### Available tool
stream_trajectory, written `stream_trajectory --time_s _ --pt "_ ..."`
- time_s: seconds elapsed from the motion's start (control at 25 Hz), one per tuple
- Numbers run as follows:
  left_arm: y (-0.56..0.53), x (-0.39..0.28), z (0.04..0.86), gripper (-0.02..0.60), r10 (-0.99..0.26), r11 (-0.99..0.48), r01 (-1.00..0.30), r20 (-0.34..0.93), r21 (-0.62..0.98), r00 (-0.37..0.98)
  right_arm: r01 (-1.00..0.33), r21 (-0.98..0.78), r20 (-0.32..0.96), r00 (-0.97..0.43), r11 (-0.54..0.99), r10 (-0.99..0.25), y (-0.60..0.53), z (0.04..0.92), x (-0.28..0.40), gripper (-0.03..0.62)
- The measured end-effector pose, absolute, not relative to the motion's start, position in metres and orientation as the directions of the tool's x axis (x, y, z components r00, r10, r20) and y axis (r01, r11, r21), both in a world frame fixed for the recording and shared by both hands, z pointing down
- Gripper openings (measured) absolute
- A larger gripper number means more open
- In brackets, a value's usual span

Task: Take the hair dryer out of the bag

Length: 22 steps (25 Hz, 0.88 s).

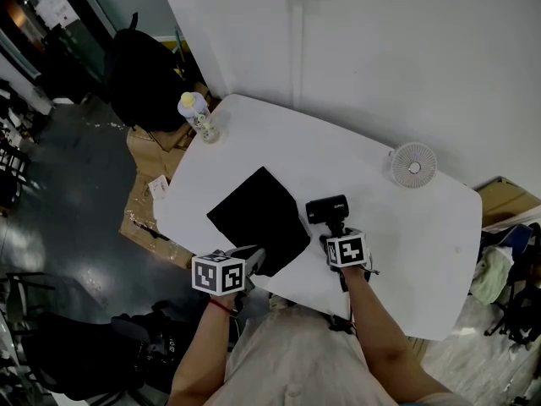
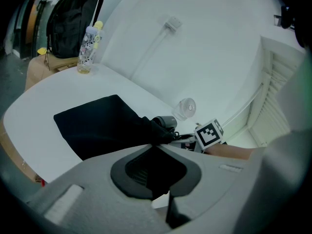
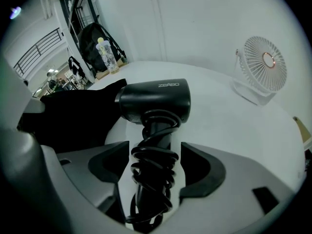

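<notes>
While the left tongs [image 1: 252, 259] stay out of the matter, shut on a near corner of the flat black bag [image 1: 258, 214], the hair dryer [image 1: 327, 209] lies clear of it on the white counter [image 1: 406, 227] — just beside the bag's right edge. Its handle, wound with its own coiled cord, points back toward the person and runs straight between the jaws of the right tongs [image 3: 155, 160]. Those jaws stand wide apart, a gap showing on either side, pressing nothing. The barrel sits crosswise at the handle's far end, beyond the jaw tips. The right hand is plainly the nearer — whatever follows, a fresh grip or a pull back along the handle's line, looks to be its job.
</notes>
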<state>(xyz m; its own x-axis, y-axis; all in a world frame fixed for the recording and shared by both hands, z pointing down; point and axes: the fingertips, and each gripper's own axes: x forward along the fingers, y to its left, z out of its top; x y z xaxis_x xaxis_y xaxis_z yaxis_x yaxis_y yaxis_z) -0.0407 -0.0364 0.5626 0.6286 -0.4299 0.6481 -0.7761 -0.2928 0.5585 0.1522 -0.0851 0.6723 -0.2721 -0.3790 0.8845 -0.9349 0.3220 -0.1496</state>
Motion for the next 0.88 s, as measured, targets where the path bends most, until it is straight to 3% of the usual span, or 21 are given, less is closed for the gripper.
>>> stream_trajectory --time_s 0.88 --pt "-0.041 -0.033 0.561 0.02 -0.417 -0.317 -0.757 0.633 0.572 0.653 -0.873 -0.332 0.657 -0.485 0.357 -0.577 -0.078 0.579 0.146 0.314"
